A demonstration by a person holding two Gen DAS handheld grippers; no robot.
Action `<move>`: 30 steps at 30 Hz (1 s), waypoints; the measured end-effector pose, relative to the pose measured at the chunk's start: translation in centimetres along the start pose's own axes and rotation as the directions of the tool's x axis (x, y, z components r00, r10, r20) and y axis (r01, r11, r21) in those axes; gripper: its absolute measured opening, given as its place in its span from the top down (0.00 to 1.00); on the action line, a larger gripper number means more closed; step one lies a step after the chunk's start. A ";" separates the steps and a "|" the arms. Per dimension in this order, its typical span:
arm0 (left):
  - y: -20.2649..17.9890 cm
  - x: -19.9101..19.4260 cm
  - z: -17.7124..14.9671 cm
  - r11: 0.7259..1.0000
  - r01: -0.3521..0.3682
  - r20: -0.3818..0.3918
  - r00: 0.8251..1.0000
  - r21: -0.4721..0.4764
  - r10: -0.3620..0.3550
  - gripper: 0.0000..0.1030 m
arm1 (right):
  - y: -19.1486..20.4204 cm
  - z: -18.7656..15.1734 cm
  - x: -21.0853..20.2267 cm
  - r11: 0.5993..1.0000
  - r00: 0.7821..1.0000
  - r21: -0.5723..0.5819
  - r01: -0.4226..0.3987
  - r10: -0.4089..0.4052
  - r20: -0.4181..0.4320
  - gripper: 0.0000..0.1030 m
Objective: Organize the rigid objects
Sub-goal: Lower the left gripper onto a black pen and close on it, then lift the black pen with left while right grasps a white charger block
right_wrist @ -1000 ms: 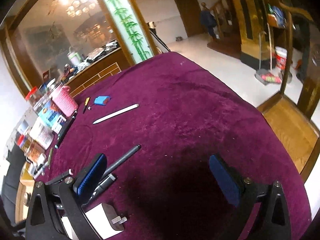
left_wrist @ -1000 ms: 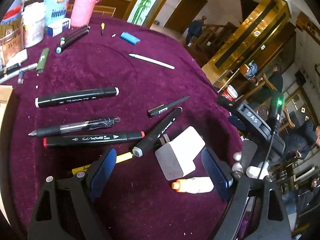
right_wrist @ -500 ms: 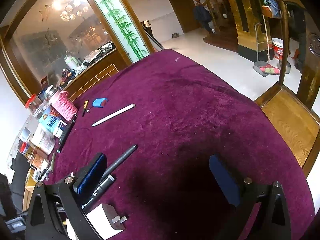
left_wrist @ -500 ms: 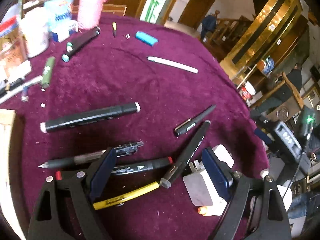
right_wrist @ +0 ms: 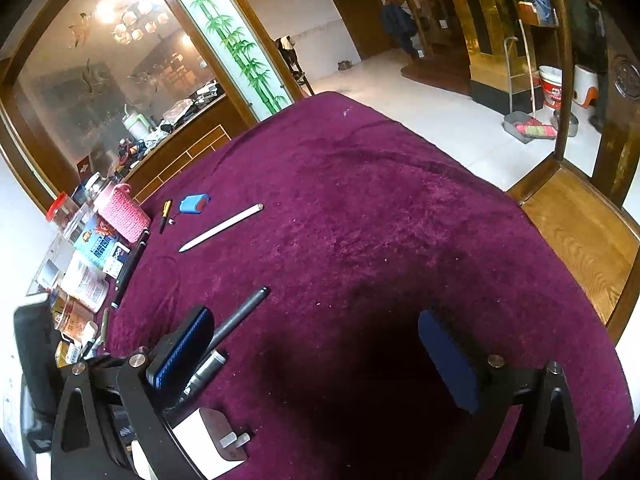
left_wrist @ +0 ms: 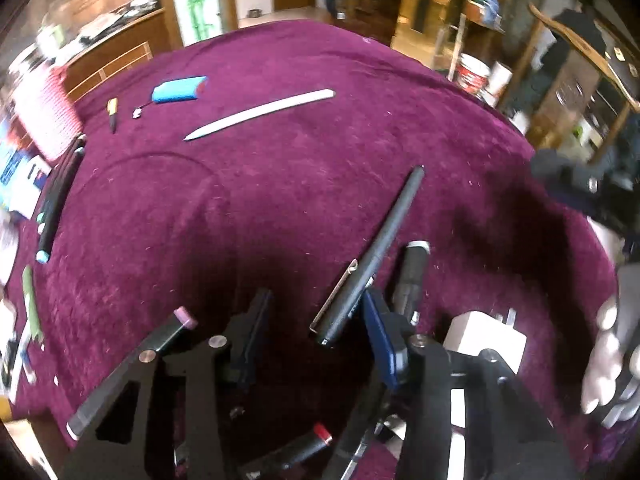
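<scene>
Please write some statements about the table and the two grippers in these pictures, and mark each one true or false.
1. The table has a purple cloth. True.
2. The white pen stands upright. False: it lies flat on the cloth.
3. The right gripper holds the white charger. False: its jaws are open and empty; the charger lies beside its left finger.
4. A blue case lies beyond the white pen. True.
5. The left gripper has its jaws open. True.
</scene>
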State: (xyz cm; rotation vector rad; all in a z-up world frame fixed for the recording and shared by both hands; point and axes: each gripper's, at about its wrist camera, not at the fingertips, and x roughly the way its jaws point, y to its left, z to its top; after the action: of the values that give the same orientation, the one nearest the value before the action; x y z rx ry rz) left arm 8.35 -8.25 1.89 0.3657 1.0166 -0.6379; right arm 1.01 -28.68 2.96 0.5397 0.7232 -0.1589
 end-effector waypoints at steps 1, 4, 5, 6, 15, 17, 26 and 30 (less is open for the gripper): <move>-0.1 0.0 0.0 1.000 -0.005 0.004 1.000 0.018 0.005 0.58 | 0.1 0.0 0.1 1.000 1.000 -0.001 -0.002 0.002 -0.002 0.01; -0.1 0.3 0.3 0.999 -0.004 -0.001 1.000 0.038 0.004 0.59 | 0.2 -0.1 0.1 1.000 1.000 -0.002 -0.010 0.010 -0.010 0.01; -0.3 0.4 0.6 0.999 -0.009 0.000 1.000 0.053 0.009 0.59 | 0.2 -0.1 0.1 1.000 1.000 -0.001 -0.013 0.013 -0.012 0.01; -0.6 0.4 0.7 0.998 -0.014 0.002 1.000 0.068 0.014 0.59 | 0.2 -0.1 0.1 1.000 1.000 -0.001 -0.014 0.014 -0.013 0.00; -4.1 1.9 3.0 0.973 -0.145 0.063 0.989 0.178 0.136 0.59 | 0.0 -0.1 0.5 1.000 1.000 0.004 0.011 -0.011 -0.024 0.00; -4.7 1.8 3.1 0.972 -0.164 0.071 0.986 0.169 0.154 0.71 | -0.1 -0.1 0.6 1.000 1.000 0.004 0.018 -0.018 -0.025 0.00; -2.7 -1.2 2.6 1.000 0.001 0.116 0.993 -0.014 0.001 0.91 | -0.5 0.1 1.0 0.999 0.999 0.013 0.039 -0.038 -0.037 0.01; -1.4 -5.6 1.8 0.995 0.069 0.204 0.978 -0.075 -0.053 0.91 | -0.4 0.0 1.4 0.999 0.998 0.002 0.039 -0.039 -0.050 0.01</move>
State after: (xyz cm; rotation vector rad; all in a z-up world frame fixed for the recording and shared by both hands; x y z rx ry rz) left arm 6.56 -8.54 7.62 0.1941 0.8590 -0.6727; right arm 1.91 -28.90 1.86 0.5342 0.7828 -0.1831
